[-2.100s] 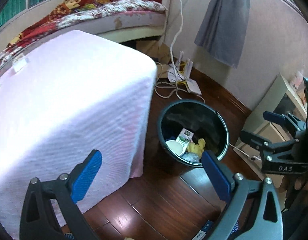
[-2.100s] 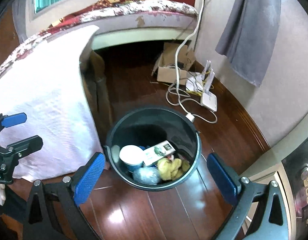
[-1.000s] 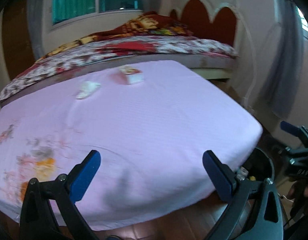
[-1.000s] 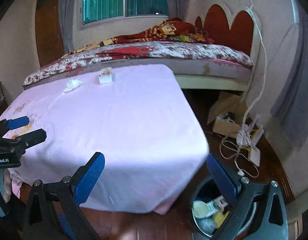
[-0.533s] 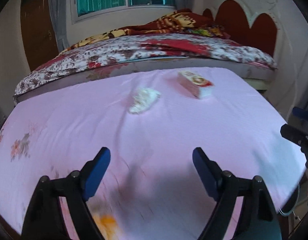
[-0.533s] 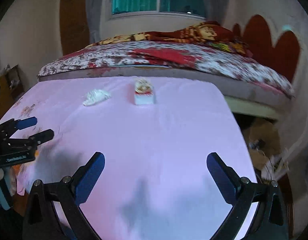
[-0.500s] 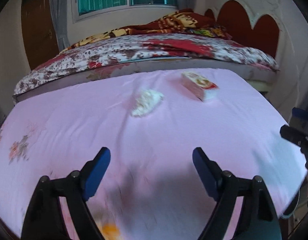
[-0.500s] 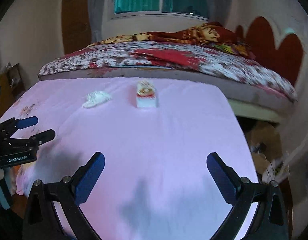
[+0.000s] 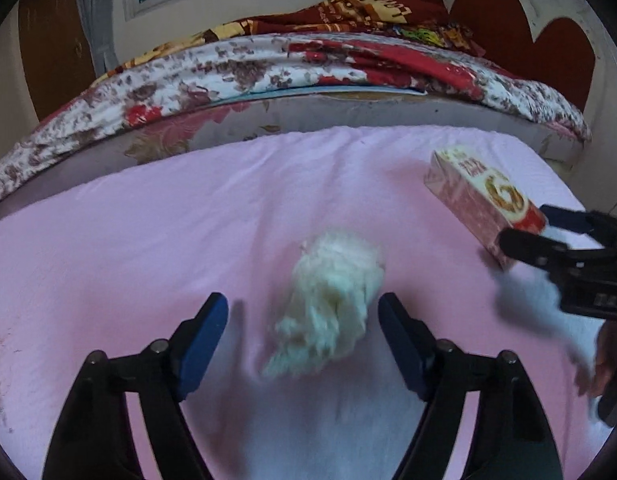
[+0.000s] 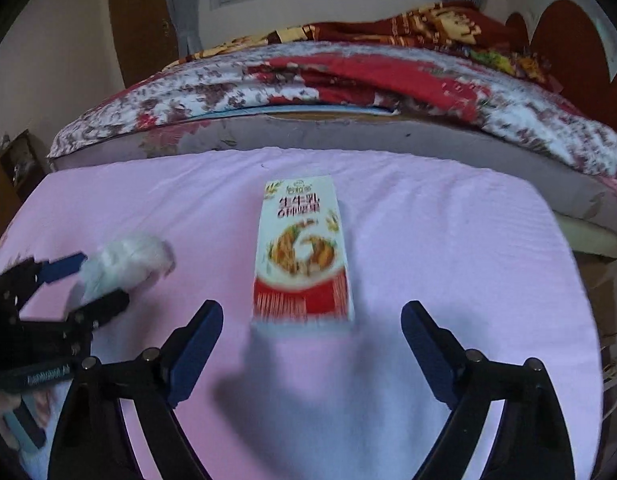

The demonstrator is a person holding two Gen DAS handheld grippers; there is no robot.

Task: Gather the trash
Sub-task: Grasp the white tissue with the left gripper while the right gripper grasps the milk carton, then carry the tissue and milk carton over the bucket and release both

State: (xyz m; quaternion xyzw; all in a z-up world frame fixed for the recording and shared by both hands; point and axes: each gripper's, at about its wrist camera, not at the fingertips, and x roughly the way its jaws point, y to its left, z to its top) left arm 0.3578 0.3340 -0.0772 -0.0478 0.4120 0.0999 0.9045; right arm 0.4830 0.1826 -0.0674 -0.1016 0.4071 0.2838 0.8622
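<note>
two pieces remain uncollected on the pink cloth (image 9: 148,240): the left gripper (image 9: 302,326), jaws just narrowing but not yet pinching, straddles the crumpled tissue (image 9: 332,300), while the right gripper (image 10: 312,336), also closing and empty, nears the carton (image 10: 302,248).

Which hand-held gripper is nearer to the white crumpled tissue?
Left. The left hand-held gripper has the crumpled tissue between its open fingers; the right hand-held gripper is over at the carton.

Two matching black-and-blue rigs

The left hand-held gripper (image 9: 303,316) and the right hand-held gripper (image 10: 311,322) look the same: black angular arms, flat blue pads on the fingers (image 9: 204,336), small silver screws at the pivots, and white lettering printed on the side of the black body.
</note>
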